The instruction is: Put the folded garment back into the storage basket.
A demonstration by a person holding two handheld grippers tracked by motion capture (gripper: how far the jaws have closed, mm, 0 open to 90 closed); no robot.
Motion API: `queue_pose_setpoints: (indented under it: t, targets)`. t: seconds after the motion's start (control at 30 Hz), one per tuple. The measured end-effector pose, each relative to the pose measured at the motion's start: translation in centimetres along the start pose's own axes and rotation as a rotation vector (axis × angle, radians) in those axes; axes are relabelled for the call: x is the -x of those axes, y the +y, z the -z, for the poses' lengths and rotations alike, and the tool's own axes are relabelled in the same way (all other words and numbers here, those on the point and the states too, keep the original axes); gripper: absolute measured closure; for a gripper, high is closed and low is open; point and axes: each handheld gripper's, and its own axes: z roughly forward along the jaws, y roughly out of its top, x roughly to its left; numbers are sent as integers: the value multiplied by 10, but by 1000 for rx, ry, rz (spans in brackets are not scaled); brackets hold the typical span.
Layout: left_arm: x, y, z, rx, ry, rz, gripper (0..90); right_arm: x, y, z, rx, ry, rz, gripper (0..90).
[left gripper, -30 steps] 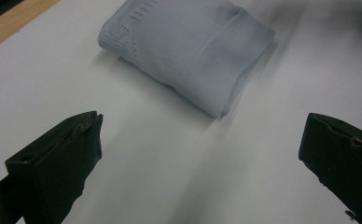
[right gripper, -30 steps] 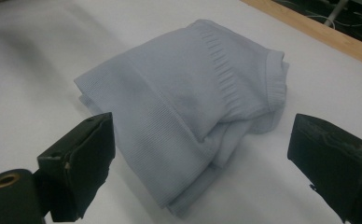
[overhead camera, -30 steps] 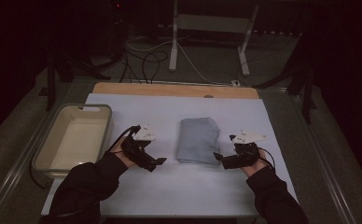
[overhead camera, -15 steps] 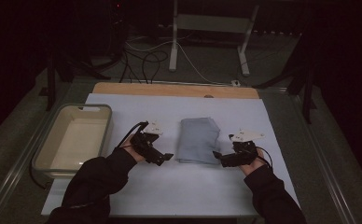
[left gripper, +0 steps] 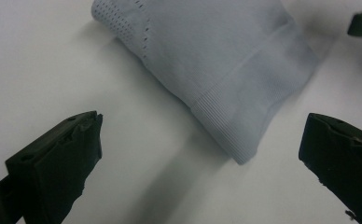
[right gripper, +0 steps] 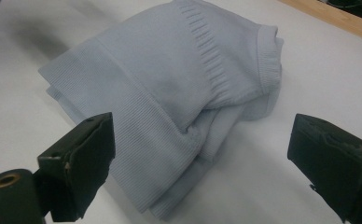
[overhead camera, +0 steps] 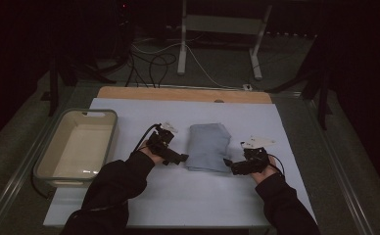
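Status: folded garment [overhead camera: 208, 147] lies flat near the middle of the bench [overhead camera: 286, 127], light blue knit with ribbed hems, stacked in several layers. Looks already folded; nothing lifted yet.

Left claw [overhead camera: 178, 158] sits just beside the garment's left edge, jaws wide apart, nothing between them. In the left gripper view the near corner of the fold [left gripper: 237, 140] lies ahead of the jaws, not touching either one.

Right claw [overhead camera: 229, 165] is at the garment's lower right corner, jaws also spread, empty. The right gripper view looks straight at the layered ribbed edge [right gripper: 170, 154], so the stack lies ahead of and between the jaws, but neither jaw is on it yet.

My read: this is the approach phase of a two-sided pickup. Done: fold, positioning on both flanks. Left: close on the edges, lift, carry (the white bin [overhead camera: 46, 156] at the bench's left edge is the likely drop, a guess).

Surroundings: bin looks empty, well apart from the garment. Wooden strip [overhead camera: 183, 94] runs along the bench's far edge. Cables [overhead camera: 149, 63] and a stand [overhead camera: 183, 39] are on the floor beyond, off the work area.

Obstructions: none on the bench between garment and bin. Risk I see: loose layers on the right side may separate if the claw catches only the top ply.
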Motion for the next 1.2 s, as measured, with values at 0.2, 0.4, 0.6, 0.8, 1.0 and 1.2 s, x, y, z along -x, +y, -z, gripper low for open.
queue_pose_setpoints:
  t: [0.2, 0.4, 0.6, 0.8, 1.0, 1.2]
  targets:
    - [-2, 4, -12, -20, -36, 61, 0, 0, -1, -3, -8, 4, 3, 78]
    - [-1, 9, -26, -44, -79, 104, 0, -1, -1, -5, -10, 6, 4, 77]
    - [-3, 13, -35, -92, -105, 165, 1, 0, -2, -4, -18, 10, -4, 78]
    - [-6, 15, -44, -129, -136, 234, 41, 2, -2, -3, -24, 11, -3, 77]
    - [-6, 19, -50, -124, -142, 280, 166, 2, 0, -4, -30, 12, 4, 77]
    - [-5, 20, -59, -152, -148, 315, 288, 2, 0, -3, -31, 13, 2, 78]
